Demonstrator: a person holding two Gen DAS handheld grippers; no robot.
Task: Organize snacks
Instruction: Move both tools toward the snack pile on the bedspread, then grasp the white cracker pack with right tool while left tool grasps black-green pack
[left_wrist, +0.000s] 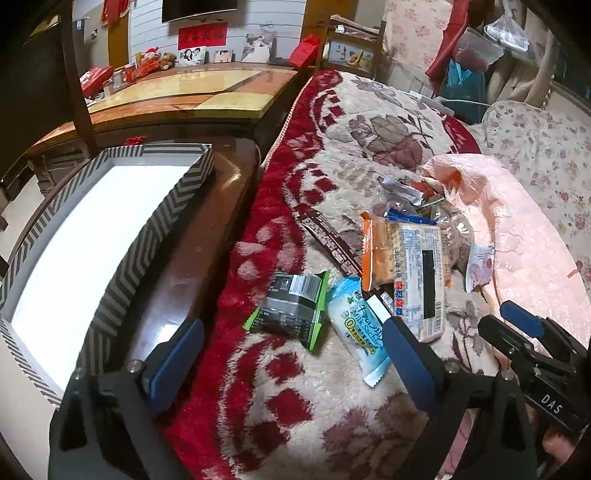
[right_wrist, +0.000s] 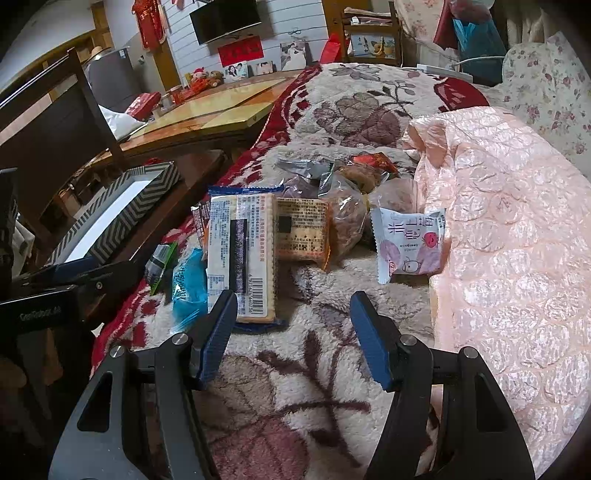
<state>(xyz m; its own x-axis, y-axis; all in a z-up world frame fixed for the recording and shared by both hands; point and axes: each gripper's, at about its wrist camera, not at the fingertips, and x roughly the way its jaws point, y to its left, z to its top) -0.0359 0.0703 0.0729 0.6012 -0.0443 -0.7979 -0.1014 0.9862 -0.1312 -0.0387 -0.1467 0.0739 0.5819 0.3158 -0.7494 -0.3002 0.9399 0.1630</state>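
Observation:
Snack packets lie in a heap on a red and cream floral blanket. My left gripper is open just above it, with a black and green packet and a light blue milk packet in front of its fingers, untouched. A long cracker pack, an orange cracker packet and a white and pink packet lie ahead of my right gripper, which is open with only blanket between its fingers. A zigzag-patterned box with a white inside stands to the left on a dark wooden table.
A pink bubble-textured sheet covers the blanket on the right. More wrapped snacks are piled behind the crackers. A dark chair and a glossy wooden table stand beyond the box. The right gripper shows at the left wrist view's right edge.

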